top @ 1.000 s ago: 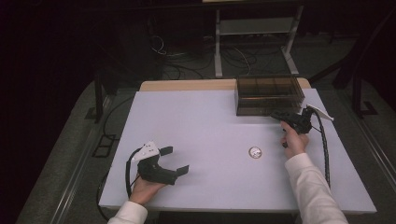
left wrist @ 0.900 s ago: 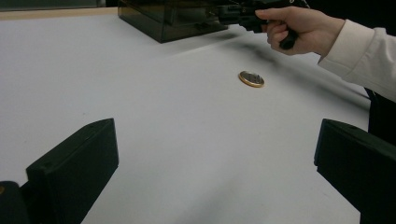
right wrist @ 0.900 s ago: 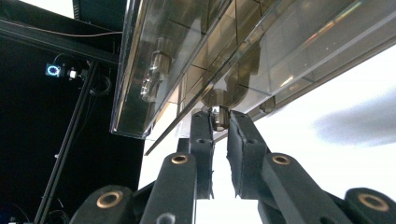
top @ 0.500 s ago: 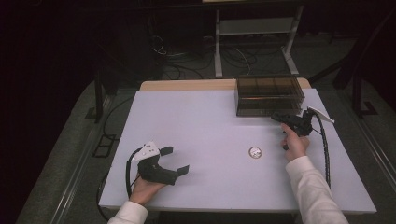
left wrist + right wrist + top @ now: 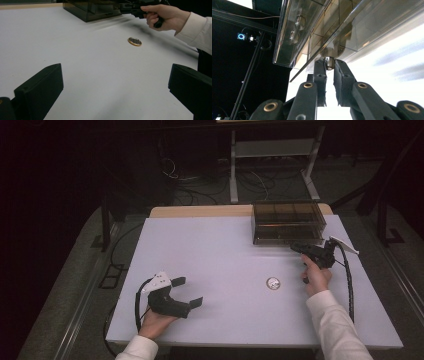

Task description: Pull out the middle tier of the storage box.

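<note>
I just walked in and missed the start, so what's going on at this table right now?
A person at a white table holds a gripper in each hand. The right gripper has its fingers closed on a small round, coin-like piece, held edge-on at the front of a smoky clear plastic box. A second round piece lies flat on the table near that hand. The left gripper rests on the table near the person, fingers wide open and holding nothing.
</note>
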Demonstrator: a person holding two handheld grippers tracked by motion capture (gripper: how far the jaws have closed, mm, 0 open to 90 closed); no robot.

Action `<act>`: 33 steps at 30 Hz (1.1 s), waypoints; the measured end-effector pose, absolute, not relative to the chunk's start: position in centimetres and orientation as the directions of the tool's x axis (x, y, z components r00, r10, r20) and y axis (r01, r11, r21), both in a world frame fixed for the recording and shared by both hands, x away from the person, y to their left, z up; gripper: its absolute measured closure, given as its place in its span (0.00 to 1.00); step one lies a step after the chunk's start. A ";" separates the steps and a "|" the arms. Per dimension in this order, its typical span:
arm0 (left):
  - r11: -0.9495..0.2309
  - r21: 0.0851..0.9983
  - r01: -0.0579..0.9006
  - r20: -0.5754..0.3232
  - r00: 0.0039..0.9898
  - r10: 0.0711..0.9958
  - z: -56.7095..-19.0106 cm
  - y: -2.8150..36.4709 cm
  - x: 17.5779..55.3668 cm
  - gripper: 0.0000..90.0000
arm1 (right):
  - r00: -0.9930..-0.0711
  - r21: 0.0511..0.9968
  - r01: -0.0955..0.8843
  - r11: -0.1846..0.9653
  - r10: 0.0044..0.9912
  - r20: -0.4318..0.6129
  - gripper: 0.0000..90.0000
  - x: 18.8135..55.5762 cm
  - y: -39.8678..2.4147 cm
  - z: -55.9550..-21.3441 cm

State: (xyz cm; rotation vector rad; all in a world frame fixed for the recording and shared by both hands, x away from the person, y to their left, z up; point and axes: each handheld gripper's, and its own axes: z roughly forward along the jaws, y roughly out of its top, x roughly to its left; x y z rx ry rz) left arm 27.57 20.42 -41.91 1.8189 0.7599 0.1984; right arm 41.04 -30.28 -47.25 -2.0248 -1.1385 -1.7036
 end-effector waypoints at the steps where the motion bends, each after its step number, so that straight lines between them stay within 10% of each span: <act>1: -0.194 0.896 0.400 -0.222 0.780 0.585 -41.9 20.4 27.6 0.00 | 0.005 0.278 0.699 -0.659 0.394 0.919 0.88 41.0 -30.3 -47.2; 22: -0.196 0.897 0.397 -0.219 0.781 0.585 -41.9 20.4 27.6 0.00 | 0.009 0.279 0.702 -0.655 0.400 0.917 0.87 40.3 -30.2 -47.1; 33: -0.195 0.896 0.398 -0.219 0.781 0.585 -41.9 20.4 27.6 0.00 | -0.044 0.343 0.716 -0.608 0.450 0.892 0.71 39.8 -30.2 -46.3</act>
